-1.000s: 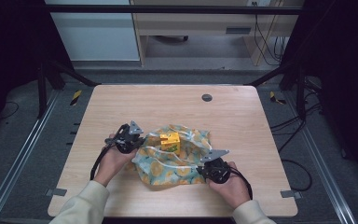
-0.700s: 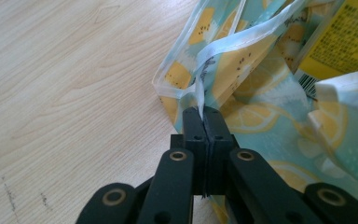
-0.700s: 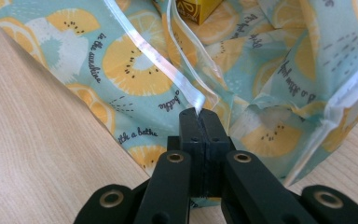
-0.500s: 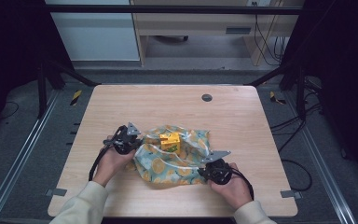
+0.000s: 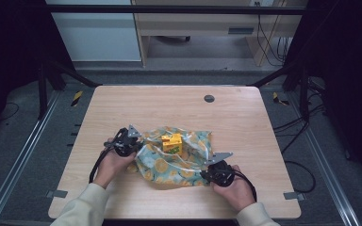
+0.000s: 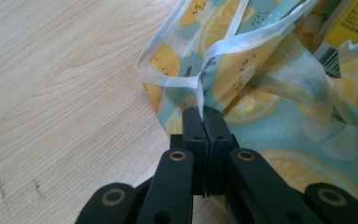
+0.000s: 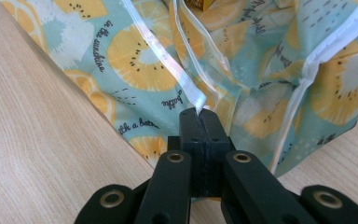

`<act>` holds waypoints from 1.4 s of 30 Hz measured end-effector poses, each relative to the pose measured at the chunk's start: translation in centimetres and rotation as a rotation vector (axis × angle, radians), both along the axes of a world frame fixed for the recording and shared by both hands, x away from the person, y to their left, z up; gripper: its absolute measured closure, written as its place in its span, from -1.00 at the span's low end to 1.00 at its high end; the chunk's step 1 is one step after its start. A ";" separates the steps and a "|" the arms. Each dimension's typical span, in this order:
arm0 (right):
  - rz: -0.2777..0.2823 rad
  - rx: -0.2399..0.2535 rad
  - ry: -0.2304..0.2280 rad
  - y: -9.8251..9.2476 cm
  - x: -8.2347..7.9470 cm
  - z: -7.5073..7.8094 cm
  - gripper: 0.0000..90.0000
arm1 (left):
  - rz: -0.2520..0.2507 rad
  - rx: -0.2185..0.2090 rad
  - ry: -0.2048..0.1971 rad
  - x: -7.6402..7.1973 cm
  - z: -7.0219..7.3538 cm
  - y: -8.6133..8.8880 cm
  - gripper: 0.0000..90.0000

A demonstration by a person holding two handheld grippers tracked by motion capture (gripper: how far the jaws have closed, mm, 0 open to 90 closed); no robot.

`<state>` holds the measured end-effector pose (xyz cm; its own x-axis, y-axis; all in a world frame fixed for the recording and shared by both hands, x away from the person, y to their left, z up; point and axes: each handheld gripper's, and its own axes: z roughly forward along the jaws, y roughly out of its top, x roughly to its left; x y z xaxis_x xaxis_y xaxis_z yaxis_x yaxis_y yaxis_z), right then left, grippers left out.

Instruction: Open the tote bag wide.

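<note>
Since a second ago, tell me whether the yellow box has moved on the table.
No. The yellow box sits in the same spot below the round hole in the table, inside the fruit-print bag, as it did before.

My left gripper (image 5: 125, 142) sat low over the bench with its jaws pinched tight. My right gripper (image 5: 215, 170) did likewise, nearer me. Both forearms reached forward, well apart.

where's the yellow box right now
In the high view the yellow box sits in the fruit-print bag at the table's near middle, between the left gripper and the right gripper, which pinch the bag's edges.
</note>
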<state>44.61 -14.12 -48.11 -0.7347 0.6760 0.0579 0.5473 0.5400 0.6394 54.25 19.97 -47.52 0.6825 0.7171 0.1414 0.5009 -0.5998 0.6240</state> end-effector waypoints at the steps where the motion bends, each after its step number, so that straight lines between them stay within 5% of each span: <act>1: 0.001 0.000 0.001 0.0 0.0 0.0 1.00 | -0.001 0.001 0.002 0.0 0.0 0.0 0.99; 36: 0.009 -0.012 0.049 -0.1 0.1 -0.5 1.00 | 0.000 0.006 0.023 -0.1 -0.7 0.7 0.98; 42: -0.006 0.025 0.010 -0.3 0.2 -0.3 0.89 | -0.002 -0.012 -0.003 -0.4 -0.1 0.7 0.83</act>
<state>44.76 -14.46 -48.40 -0.7302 0.6783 0.0821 0.5567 0.5210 0.6471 53.82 20.70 -47.64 0.6832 0.7176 0.1353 0.4979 -0.5934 0.6324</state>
